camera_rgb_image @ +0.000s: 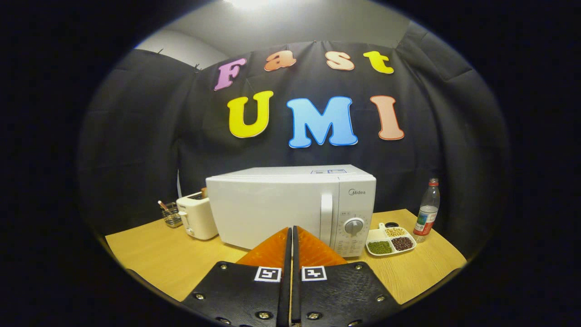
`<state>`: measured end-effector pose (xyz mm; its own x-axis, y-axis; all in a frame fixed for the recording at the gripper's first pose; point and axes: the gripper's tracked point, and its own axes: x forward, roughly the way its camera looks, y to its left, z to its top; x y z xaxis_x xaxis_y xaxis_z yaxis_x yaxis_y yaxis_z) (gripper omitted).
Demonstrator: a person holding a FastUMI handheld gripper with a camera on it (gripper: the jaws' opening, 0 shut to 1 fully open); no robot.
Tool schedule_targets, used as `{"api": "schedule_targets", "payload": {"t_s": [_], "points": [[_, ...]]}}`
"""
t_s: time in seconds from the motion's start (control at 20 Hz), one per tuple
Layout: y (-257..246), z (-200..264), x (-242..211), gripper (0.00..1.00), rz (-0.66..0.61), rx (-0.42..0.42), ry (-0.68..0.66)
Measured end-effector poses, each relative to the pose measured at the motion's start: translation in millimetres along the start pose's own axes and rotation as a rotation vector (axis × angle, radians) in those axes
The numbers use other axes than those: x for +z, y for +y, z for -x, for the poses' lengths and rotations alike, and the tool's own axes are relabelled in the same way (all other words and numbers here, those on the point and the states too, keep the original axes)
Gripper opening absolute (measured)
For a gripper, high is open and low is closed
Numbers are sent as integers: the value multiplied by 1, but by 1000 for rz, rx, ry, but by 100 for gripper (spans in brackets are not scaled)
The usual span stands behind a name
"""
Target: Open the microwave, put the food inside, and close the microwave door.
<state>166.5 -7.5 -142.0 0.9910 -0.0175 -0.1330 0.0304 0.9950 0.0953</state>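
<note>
A white microwave [290, 206] stands on the wooden table [150, 256], its door closed, with a vertical handle [326, 217] and a round dial [354, 225] to the handle's right. To the right of the microwave lies a white divided tray [389, 241] holding beans and grains in separate compartments. My gripper [291, 230] is shut with nothing between its fingers. Its tips point at the lower front of the microwave door, left of the handle and short of it.
A white toaster [196, 215] sits left of the microwave, with a small glass holder [170, 215] of utensils beyond it. A plastic water bottle [427, 210] with a red cap stands right of the tray near the table's edge.
</note>
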Motion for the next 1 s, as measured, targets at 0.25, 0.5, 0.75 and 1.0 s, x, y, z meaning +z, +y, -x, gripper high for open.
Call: {"api": "schedule_targets", "payload": {"t_s": [0.25, 0.5, 0.75, 1.0], "points": [[23, 113, 47, 2, 10, 102, -93], [9, 191, 87, 2, 106, 119, -131], [-16, 220, 109, 2, 87, 94, -159], [-20, 230, 123, 2, 112, 52, -206]]}}
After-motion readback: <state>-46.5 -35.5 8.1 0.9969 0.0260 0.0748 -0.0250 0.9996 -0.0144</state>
